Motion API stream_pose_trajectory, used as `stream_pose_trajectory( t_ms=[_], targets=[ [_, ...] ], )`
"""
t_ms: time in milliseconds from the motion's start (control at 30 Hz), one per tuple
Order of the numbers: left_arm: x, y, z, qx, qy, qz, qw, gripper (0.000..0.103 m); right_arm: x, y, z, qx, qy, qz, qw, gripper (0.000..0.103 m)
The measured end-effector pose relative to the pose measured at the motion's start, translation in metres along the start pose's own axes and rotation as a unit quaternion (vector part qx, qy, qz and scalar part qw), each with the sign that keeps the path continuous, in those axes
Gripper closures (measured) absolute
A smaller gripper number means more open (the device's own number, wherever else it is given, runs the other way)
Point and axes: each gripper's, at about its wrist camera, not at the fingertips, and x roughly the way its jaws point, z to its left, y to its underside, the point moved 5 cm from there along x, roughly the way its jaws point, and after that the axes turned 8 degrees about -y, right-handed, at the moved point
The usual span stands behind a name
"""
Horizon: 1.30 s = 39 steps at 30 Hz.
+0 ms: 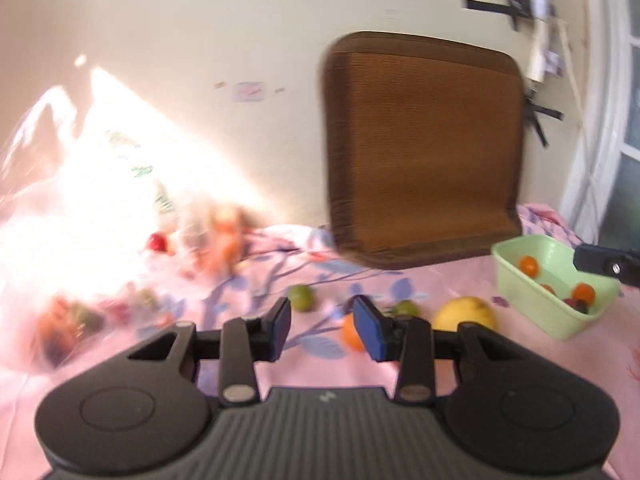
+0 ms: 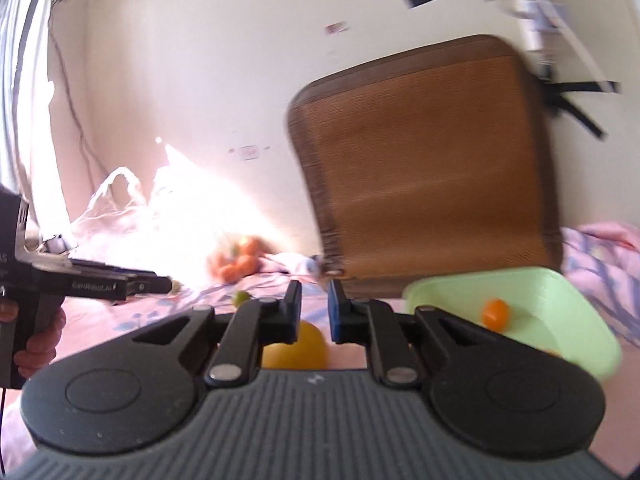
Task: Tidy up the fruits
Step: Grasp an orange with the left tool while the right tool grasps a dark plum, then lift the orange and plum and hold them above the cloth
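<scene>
My left gripper (image 1: 322, 326) is open and empty above the pink floral cloth (image 1: 280, 372). Just beyond its right finger lies an orange (image 1: 352, 332), with a green fruit (image 1: 301, 297) and another green fruit (image 1: 406, 309) farther off. A large yellow fruit (image 1: 464, 314) lies right of them; it also shows in the right wrist view (image 2: 296, 346). A light green basket (image 1: 554, 312) at the right holds small oranges (image 1: 529, 266) and dark fruit. My right gripper (image 2: 314, 312) is open and empty, above the yellow fruit, left of the basket (image 2: 560, 304).
A clear plastic bag (image 1: 72, 208) with more fruit lies at the left in bright sunlight, with oranges (image 2: 240, 260) by it. A brown woven cushion (image 1: 424, 148) leans on the wall behind the basket. The left gripper (image 2: 120, 284) and a hand show at the right view's left.
</scene>
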Motion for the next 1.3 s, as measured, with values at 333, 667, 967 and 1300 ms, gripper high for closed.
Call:
stream_pose_trajectory(
  t_ms=[333, 667, 967, 1300],
  targets=[
    [0.044, 0.011, 0.010, -0.034, 0.064, 0.053, 0.9960, 0.067, 0.108, -0.016, 0.021, 0.017, -0.064, 0.155, 0.986, 0.085],
    [0.091, 0.003, -0.037, -0.033, 0.097, 0.080, 0.9916, 0.048, 0.187, -0.009, 0.007, 0.074, -0.069, 0.256, 0.961, 0.083],
    [0.096, 0.011, -0.027, -0.071, 0.095, 0.093, 0.9886, 0.064, 0.214, 0.011, 0.017, 0.081, -0.064, 0.291, 0.951, 0.070],
    [0.034, 0.027, 0.009, -0.080, 0.042, 0.059, 0.9941, 0.064, 0.211, 0.014, 0.032, 0.027, -0.040, 0.289, 0.956, 0.072]
  ],
)
